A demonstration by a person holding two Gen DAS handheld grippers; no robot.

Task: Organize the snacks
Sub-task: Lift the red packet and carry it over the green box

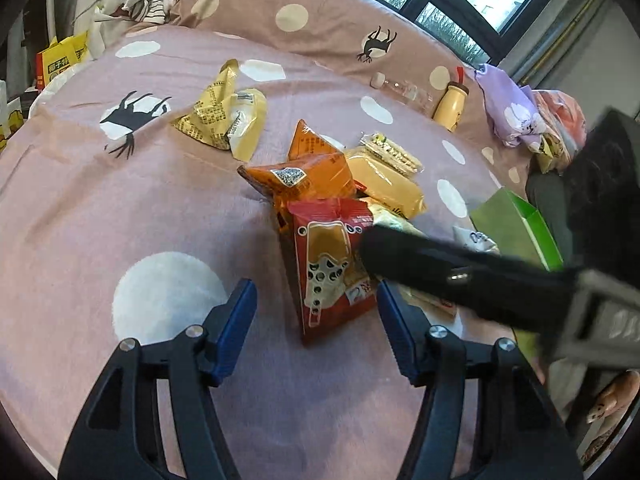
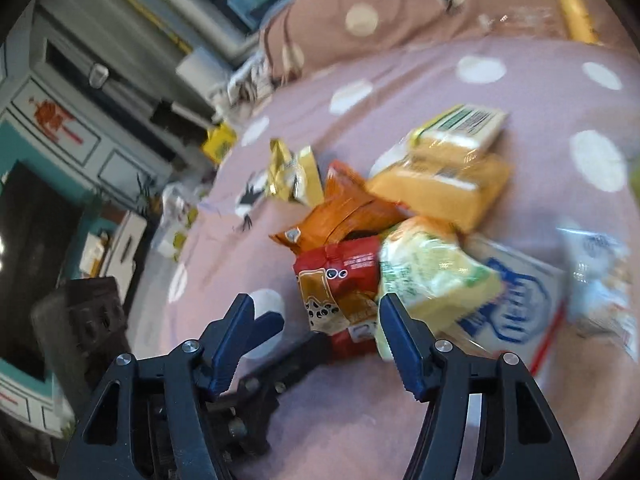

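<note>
A heap of snack packets lies on a pink dotted bedspread [image 1: 120,208]. At its near edge a red packet [image 1: 332,264] with a bubble-tea drawing stands on end. My left gripper [image 1: 314,286] is open, its blue pads either side of the packet's lower part with a gap on both sides. My right gripper [image 2: 316,302] is open too, just in front of the same red packet [image 2: 340,276], touching nothing. Its black body [image 1: 460,272] crosses the left wrist view from the right. One blue finger of the left gripper [image 2: 268,324] shows below in the right wrist view.
Behind the red packet lie orange packets [image 1: 300,176], yellow packets [image 1: 384,184], a pale green packet [image 2: 432,276] and a blue-and-white pack [image 2: 516,304]. Two yellow packets [image 1: 224,116] lie apart at the back left. A green paper bag [image 1: 520,224] and a yellow bottle [image 1: 450,104] are on the right.
</note>
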